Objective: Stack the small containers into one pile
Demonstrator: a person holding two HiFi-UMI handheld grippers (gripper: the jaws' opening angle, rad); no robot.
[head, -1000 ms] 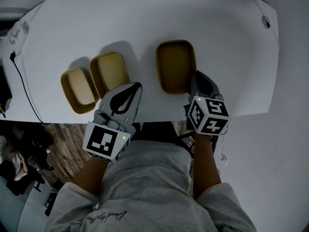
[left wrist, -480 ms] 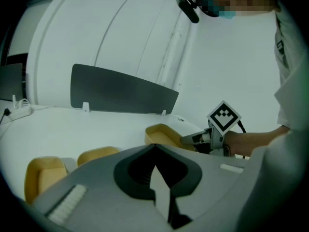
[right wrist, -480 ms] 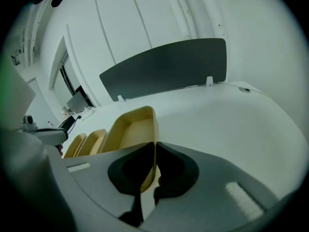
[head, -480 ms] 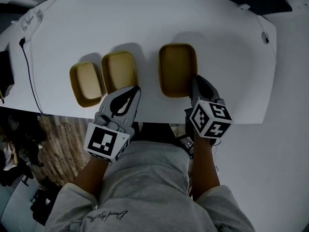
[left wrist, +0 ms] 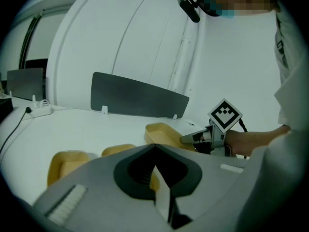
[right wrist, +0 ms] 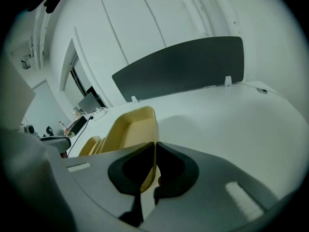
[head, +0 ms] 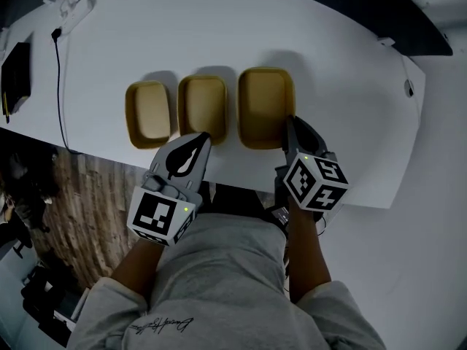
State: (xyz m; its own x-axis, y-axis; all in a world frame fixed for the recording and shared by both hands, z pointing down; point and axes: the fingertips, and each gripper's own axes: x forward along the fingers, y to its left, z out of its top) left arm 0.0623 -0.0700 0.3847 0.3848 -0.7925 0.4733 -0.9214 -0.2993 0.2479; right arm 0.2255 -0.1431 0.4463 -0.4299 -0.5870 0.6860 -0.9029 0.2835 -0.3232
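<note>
The right tongs pinch the biggest tub's near rim on the bench. Left of that tub, the left tongs are closed, empty.

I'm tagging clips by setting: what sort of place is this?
Probably an office or lab: a long white desk, a dark divider along its far edge, and a power strip with a cable.
</note>
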